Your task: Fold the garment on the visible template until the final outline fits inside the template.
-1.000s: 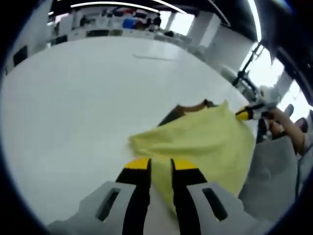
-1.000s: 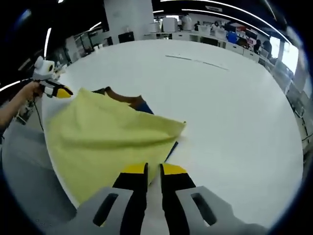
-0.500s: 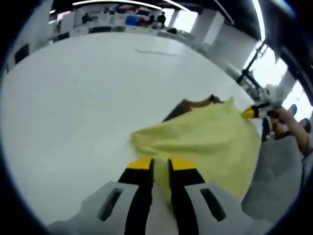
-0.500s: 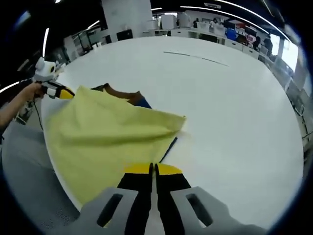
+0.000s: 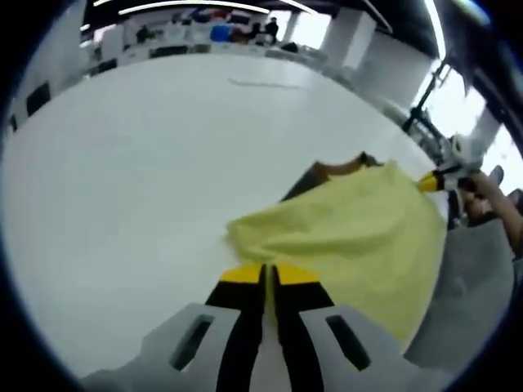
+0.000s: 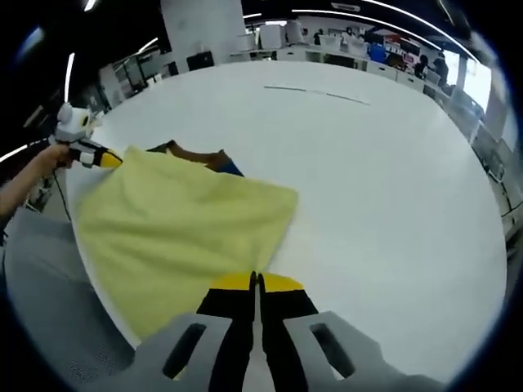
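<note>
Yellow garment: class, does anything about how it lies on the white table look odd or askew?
Yes. The yellow garment hangs over the white table's near edge and lies askew over a brown and blue item, leaving its far corner uncovered.

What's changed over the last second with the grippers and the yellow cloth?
Both grippers closed: the left gripper went from jaws apart to shut at the near edge of the yellow cloth, and the right gripper did the same. In the right gripper view the far corner flattened and now covers the dark edge beneath. The cloth stays spread on the white table.
</note>
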`<control>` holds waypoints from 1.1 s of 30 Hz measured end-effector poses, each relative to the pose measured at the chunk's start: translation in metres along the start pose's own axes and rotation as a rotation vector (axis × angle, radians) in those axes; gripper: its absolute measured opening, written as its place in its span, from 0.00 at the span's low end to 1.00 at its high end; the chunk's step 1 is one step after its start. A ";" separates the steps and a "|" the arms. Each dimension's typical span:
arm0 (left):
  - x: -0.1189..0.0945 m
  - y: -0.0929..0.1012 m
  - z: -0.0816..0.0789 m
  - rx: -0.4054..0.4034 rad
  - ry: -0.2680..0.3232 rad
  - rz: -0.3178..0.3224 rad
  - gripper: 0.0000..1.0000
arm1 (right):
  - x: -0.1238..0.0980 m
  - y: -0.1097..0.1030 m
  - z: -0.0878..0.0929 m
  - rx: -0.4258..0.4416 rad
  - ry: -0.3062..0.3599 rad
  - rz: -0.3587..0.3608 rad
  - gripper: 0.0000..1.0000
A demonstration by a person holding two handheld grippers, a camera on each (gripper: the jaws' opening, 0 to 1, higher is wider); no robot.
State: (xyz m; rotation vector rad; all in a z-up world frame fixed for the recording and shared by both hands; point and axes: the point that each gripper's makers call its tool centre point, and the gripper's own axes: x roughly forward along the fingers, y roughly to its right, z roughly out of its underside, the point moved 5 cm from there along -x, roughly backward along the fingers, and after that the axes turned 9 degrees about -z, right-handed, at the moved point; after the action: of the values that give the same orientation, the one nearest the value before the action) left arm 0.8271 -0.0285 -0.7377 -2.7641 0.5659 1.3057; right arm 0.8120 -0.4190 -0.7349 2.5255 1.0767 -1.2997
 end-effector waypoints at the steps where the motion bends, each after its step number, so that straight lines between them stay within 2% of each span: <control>1: 0.000 0.000 0.000 -0.001 0.000 0.000 0.00 | 0.001 0.000 0.001 0.001 -0.002 0.001 0.02; 5: 0.000 0.000 0.000 0.002 0.007 -0.006 0.00 | 0.004 0.000 0.004 0.011 -0.006 0.003 0.02; 6: 0.000 0.000 0.000 0.004 0.008 -0.011 0.00 | 0.004 0.001 0.001 -0.001 0.007 0.002 0.02; 7: -0.001 0.000 0.000 0.009 0.014 -0.018 0.00 | 0.004 -0.001 0.002 -0.014 -0.006 0.000 0.02; 10: -0.004 0.003 -0.004 0.000 0.031 -0.019 0.06 | 0.002 -0.002 0.000 -0.039 -0.016 -0.005 0.03; 17: -0.021 0.004 -0.009 0.034 0.049 -0.010 0.10 | -0.014 -0.008 -0.006 -0.043 0.031 -0.001 0.09; 21: -0.036 0.008 -0.004 0.055 0.036 0.019 0.13 | -0.022 -0.016 -0.001 -0.044 0.007 -0.026 0.15; 25: -0.051 0.014 0.002 0.068 0.032 0.044 0.13 | -0.031 -0.031 0.004 -0.051 0.016 -0.058 0.14; 30: -0.063 0.019 0.012 0.082 0.016 0.063 0.18 | -0.040 -0.043 0.018 -0.059 -0.022 -0.085 0.14; 32: -0.069 0.021 0.017 0.073 0.014 0.080 0.18 | -0.044 -0.048 0.024 -0.050 -0.024 -0.094 0.14; 33: -0.071 0.025 0.021 0.058 0.013 0.111 0.18 | -0.045 -0.050 0.026 -0.049 -0.014 -0.096 0.14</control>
State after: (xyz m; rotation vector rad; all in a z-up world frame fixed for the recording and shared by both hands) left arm 0.7619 -0.0258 -0.6943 -2.7326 0.7549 1.2707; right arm 0.7457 -0.4168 -0.7066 2.4540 1.2253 -1.2953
